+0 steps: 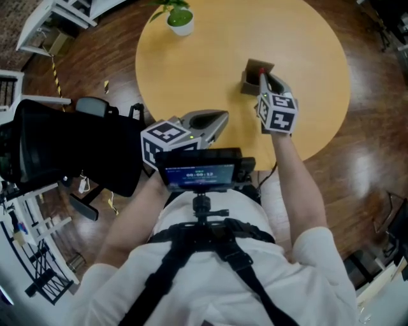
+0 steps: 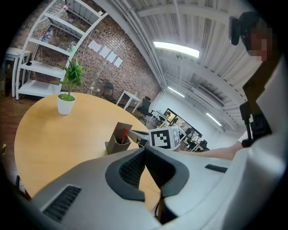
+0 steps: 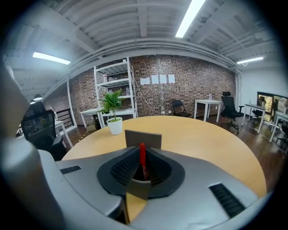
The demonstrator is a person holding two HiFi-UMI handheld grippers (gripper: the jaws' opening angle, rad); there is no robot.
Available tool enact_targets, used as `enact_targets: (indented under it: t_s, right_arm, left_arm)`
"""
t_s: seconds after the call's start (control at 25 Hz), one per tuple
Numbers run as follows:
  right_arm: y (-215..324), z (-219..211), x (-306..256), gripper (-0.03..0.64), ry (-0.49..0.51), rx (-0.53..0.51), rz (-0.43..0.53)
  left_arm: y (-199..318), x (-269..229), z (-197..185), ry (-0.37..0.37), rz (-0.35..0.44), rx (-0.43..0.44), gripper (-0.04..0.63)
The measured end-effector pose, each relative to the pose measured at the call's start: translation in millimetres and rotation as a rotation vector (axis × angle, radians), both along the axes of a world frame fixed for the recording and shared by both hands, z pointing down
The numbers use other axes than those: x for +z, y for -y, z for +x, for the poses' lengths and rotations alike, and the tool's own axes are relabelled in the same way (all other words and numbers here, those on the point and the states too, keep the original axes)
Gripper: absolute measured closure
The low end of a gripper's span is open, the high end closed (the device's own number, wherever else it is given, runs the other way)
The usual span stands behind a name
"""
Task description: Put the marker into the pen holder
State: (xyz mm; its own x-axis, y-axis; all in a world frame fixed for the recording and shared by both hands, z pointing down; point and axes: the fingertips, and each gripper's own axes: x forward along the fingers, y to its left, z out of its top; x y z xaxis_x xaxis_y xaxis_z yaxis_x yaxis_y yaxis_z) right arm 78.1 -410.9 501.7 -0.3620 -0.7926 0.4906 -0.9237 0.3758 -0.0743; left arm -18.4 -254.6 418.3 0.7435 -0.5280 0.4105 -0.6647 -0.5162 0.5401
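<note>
Marker (image 3: 142,161) lower end hidden in pen holder (image 3: 143,138); pen holder base behind right tool (image 3: 143,152); plant (image 1: 180,19) top cut off.

The operator wears a white short-sleeved shirt (image 1: 306,267) under black harness straps (image 1: 242,261) (a black screen unit (image 1: 199,170) mounts at chest level). Left gripper (image 1: 223,118) and right gripper (image 1: 264,79): grey moulded shells, black ribbed pads (image 2: 130,170), black-and-white square-marker cubes (image 1: 278,114).

A round, tan wooden worktop (image 1: 191,70) carries a small green plant in a white pot (image 1: 180,19) near its far edge. A black office chair (image 1: 70,143) stands beside it on a dark wood floor (image 1: 370,159). White shelving (image 3: 112,90) stands against a brick wall (image 3: 193,81) with paper sheets (image 3: 157,80) pinned up.
</note>
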Motion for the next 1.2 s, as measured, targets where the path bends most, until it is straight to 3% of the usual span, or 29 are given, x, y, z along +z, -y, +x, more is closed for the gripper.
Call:
enact_targets:
  t_s: [0.08,0.24,0.52,1.08,1.2]
  right_arm:
    - [-2.7,-1.8,-3.0,0.529,0.009,-0.005,-0.003]
    - [-6.1,-0.4,-23.4,0.502,0.016,0.006,0.023]
    - [-41.6,11.7,-52.5,0.502,0.096,0.055,0.021]
    - [-127.1,30.6,-84.9,0.503,0.152,0.134,-0.030]
    - [-137.4,28.2,-85.1,0.540,0.158,0.126,-0.040]
  left_arm:
    - [-0.5,0.3,-0.1,-0.009,0.003,0.009,0.601]
    - [1.6,-5.8,-2.3,-0.025,0.005,0.024,0.601]
    - [0.2,-6.7,-9.6,-0.038,-0.006,0.039,0.601]
    - [-19.9,-23.2,-16.9,-0.065,0.030,0.096,0.601]
    - [-22.3,-23.0,-17.2,-0.067,0.030,0.103,0.601]
